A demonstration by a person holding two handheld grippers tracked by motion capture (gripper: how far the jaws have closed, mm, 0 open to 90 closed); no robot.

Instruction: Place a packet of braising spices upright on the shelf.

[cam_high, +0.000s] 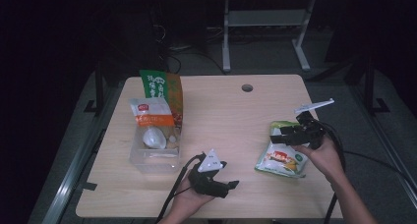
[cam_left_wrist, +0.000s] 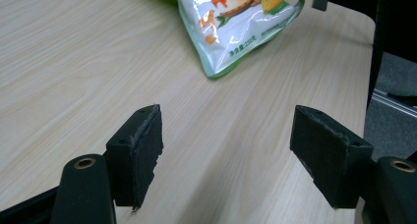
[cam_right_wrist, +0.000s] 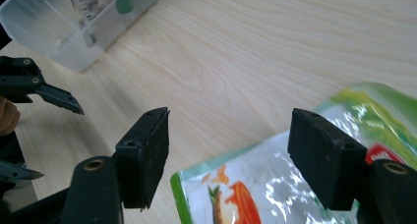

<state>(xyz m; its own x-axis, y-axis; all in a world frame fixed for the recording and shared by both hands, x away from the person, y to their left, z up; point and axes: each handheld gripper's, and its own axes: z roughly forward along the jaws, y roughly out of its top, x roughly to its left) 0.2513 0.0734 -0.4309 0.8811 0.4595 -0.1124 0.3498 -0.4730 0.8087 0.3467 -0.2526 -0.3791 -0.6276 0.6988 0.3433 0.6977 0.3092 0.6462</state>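
Right claw [cam_high: 290, 134] is released, jaws spread wide, hovering over the far edge of the green snack pouch [cam_high: 281, 156]; in the right gripper view the pouch [cam_right_wrist: 290, 184] lies flat beneath and between the jaws, untouched. Left claw [cam_high: 227, 186] is likewise released and empty, low over the tabletop [cam_high: 231, 116], just left of the pouch and aimed toward it. Judgement: pouch looks light, soft and crinkly, with a glossy film that is probably slippery; contents may crush, so a gentle pinch on the flat sealed edge or a corner seems safer than squeezing the puffed middle. Well left of the pouch stands a clear plastic bin [cam_high: 154, 157] holding upright packets. Count: one green pouch loose on the tabletop, one bin, two packets clearly standing in it (one orange-white, one green-orange) plus a whitish item I cannot identify; two claws.
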